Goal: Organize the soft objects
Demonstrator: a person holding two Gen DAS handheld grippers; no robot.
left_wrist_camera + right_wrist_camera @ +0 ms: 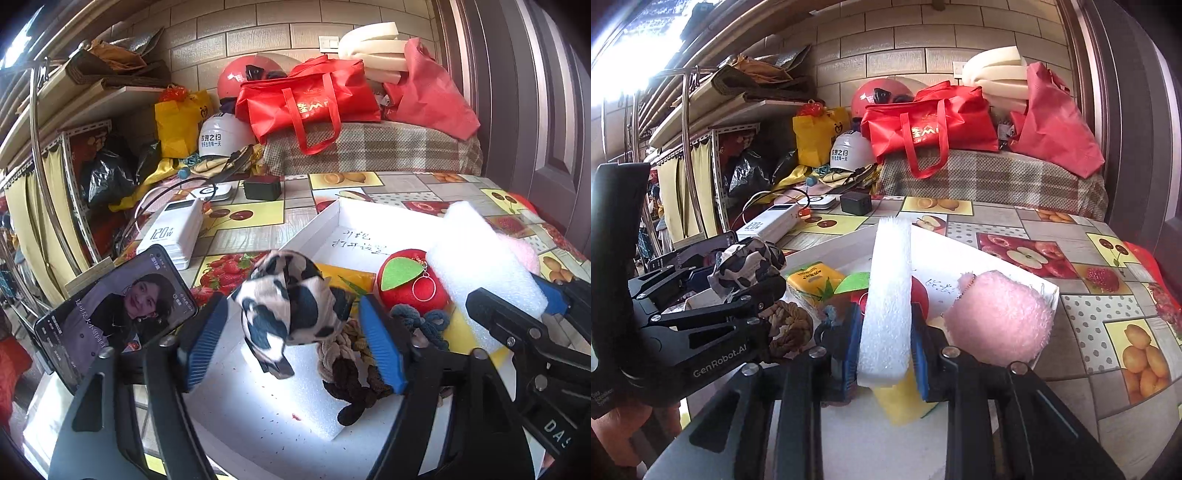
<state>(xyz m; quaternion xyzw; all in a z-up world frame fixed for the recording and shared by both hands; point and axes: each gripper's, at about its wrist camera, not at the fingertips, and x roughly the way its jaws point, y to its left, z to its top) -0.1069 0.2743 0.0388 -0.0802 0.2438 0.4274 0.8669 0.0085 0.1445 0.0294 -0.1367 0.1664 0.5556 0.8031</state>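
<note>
My left gripper (295, 339) is open, its blue pads either side of a black-and-white cow-print cloth (288, 306) that sits on the white foam sheet (266, 402) in the white box (332, 218). Whether the cloth touches a pad I cannot tell. My right gripper (884, 354) is shut on a white foam block (886, 295), held upright over the box. It also shows in the left wrist view (480, 266). In the box lie a red plush apple (410, 284), brown hair ties (351, 373), a grey-blue hair tie (424, 321), a yellow sponge (812, 280) and a pink fluffy ball (997, 317).
A phone (118, 314) leans at the left by a white power bank (173, 229). A black charger (262, 188) and cables lie behind. Red bags (310, 99), helmets and shelves crowd the back. The fruit-pattern tablecloth (1108, 332) extends to the right.
</note>
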